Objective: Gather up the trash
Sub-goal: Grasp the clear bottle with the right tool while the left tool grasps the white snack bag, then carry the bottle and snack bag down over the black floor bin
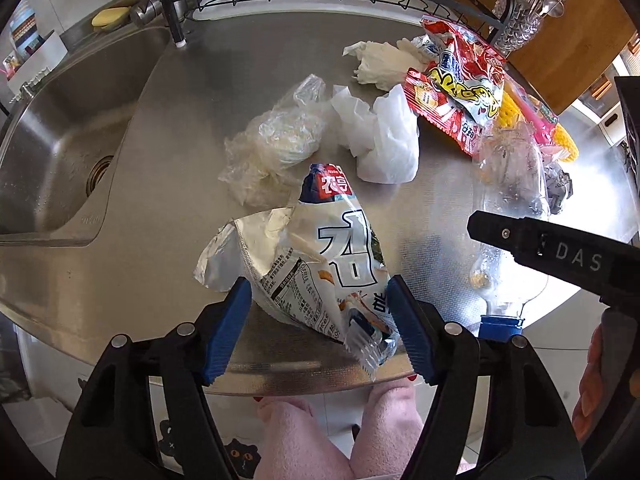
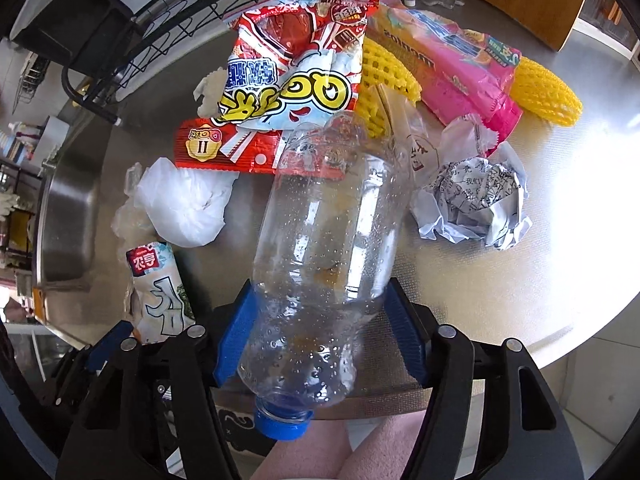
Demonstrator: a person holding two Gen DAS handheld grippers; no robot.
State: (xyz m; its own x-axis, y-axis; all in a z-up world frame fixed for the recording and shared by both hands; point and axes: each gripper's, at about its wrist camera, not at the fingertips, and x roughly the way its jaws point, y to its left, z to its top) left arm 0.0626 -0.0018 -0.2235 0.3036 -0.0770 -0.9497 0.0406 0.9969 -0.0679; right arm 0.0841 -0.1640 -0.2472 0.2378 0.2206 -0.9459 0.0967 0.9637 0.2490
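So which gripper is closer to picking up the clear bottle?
The right gripper. The clear bottle already lies between its blue pads, neck toward the counter edge. The left gripper straddles the white snack bag, with the bottle off to its side.

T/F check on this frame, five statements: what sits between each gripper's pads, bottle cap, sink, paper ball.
1. The white crumpled snack bag lies between the left gripper pads. True.
2. The clear plastic bottle stands upright. False: it lies on its side on the steel counter, between the right gripper pads.
3. The bottle's cap is blue and still on. True.
4. The sink is full of trash. False: its basin looks empty; the trash is on the counter.
5. The crumpled printed paper ball is inside the bottle. False: it sits beside it.
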